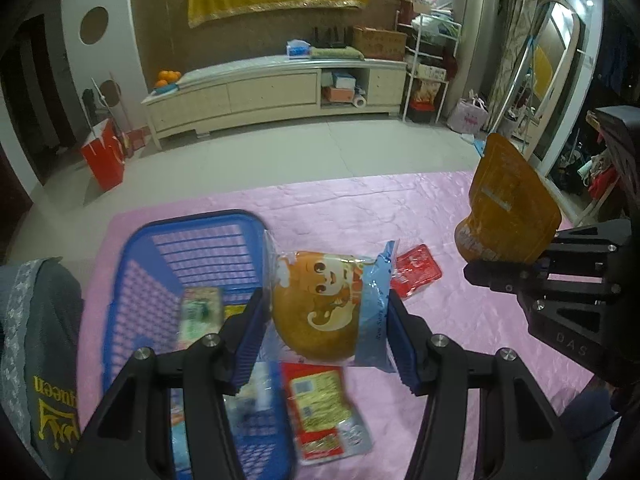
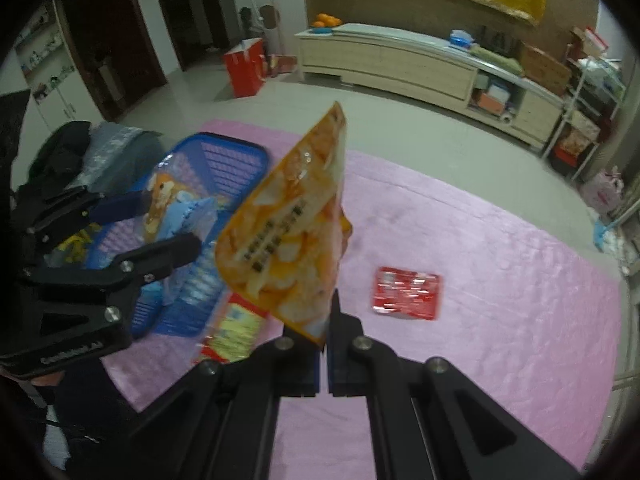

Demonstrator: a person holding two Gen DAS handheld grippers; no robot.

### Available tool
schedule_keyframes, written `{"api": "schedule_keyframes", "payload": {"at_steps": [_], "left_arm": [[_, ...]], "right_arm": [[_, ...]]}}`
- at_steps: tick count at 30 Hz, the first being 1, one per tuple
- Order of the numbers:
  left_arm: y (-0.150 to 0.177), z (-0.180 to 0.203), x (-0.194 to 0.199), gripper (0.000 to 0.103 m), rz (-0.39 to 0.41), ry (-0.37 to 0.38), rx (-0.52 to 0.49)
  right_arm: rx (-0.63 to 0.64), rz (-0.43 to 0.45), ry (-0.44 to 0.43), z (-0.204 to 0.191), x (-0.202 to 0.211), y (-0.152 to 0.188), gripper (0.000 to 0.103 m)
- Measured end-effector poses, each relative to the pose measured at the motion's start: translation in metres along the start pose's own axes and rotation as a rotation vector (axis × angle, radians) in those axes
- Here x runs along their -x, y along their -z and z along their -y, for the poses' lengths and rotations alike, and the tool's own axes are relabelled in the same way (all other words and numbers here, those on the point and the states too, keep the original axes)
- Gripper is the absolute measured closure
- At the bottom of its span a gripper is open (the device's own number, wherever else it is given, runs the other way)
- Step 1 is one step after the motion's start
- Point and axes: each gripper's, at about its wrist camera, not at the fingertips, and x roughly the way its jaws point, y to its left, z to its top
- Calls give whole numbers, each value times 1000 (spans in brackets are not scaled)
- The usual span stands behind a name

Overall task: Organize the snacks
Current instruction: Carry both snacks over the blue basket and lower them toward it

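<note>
My left gripper (image 1: 326, 320) is shut on a wrapped bun with a cartoon face (image 1: 320, 308) and holds it above the right edge of the blue basket (image 1: 192, 232). The basket holds a few packets, among them a green one (image 1: 200, 312). My right gripper (image 2: 325, 344) is shut on the lower corner of an orange chip bag (image 2: 288, 232), lifted above the pink tablecloth (image 2: 500, 280); it also shows in the left wrist view (image 1: 506, 204). A red and yellow packet (image 1: 320, 404) lies next to the basket. A small red packet (image 2: 406, 292) lies further out on the cloth.
A grey garment (image 1: 40, 340) lies left of the basket. Beyond the table are bare floor, a long low cabinet (image 1: 272, 92), a red paper bag (image 1: 102, 156) and a white rack (image 1: 428, 60).
</note>
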Motion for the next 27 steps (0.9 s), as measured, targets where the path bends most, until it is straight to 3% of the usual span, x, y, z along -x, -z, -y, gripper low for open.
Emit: {"api": "schedule_keyframes", "payload": {"at_steps": [11, 16, 27], "left_arm": [[32, -81, 40, 49, 30, -52, 83], [46, -109, 45, 49, 28, -70, 120], [73, -134, 36, 49, -14, -46, 173]], "right_arm": [[106, -52, -58, -89, -24, -18, 99], [124, -117, -67, -122, -49, -19, 99], [56, -262, -60, -135, -90, -10, 99]]}}
